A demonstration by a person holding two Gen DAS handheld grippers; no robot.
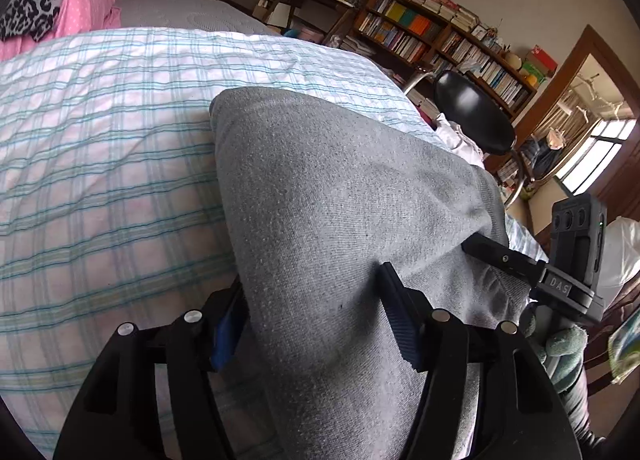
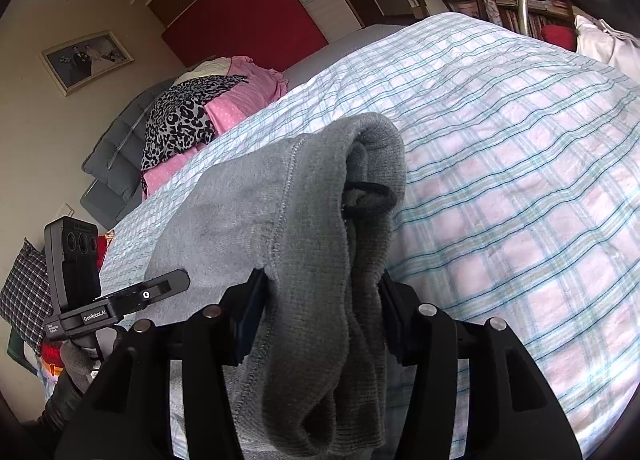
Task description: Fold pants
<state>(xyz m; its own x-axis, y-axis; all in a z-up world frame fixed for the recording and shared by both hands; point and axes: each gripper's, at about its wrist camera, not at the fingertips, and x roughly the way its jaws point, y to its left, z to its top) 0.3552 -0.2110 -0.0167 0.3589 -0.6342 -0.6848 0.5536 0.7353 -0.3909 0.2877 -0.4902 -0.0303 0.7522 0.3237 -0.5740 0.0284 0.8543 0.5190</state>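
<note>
The grey knit pants point(image 1: 340, 200) lie on the plaid bedsheet point(image 1: 100, 140) and run between my two grippers. My left gripper point(image 1: 314, 320) is shut on a wide fold of the grey cloth, which fills the gap between its fingers. The right gripper also shows at the right of this view point(image 1: 508, 260), its finger tucked under the cloth. In the right wrist view my right gripper point(image 2: 320, 316) is shut on the bunched waistband end of the pants point(image 2: 320, 220), where a black drawstring point(image 2: 372, 192) shows. The left gripper appears at the left point(image 2: 160, 288) beside the cloth.
Pink and leopard-print clothes point(image 2: 192, 120) are piled at the head of the bed by grey pillows point(image 2: 112, 164). A black stool point(image 1: 472, 112) and bookshelves point(image 1: 440, 36) stand past the bed's far edge. The plaid sheet point(image 2: 520, 180) spreads wide to the right.
</note>
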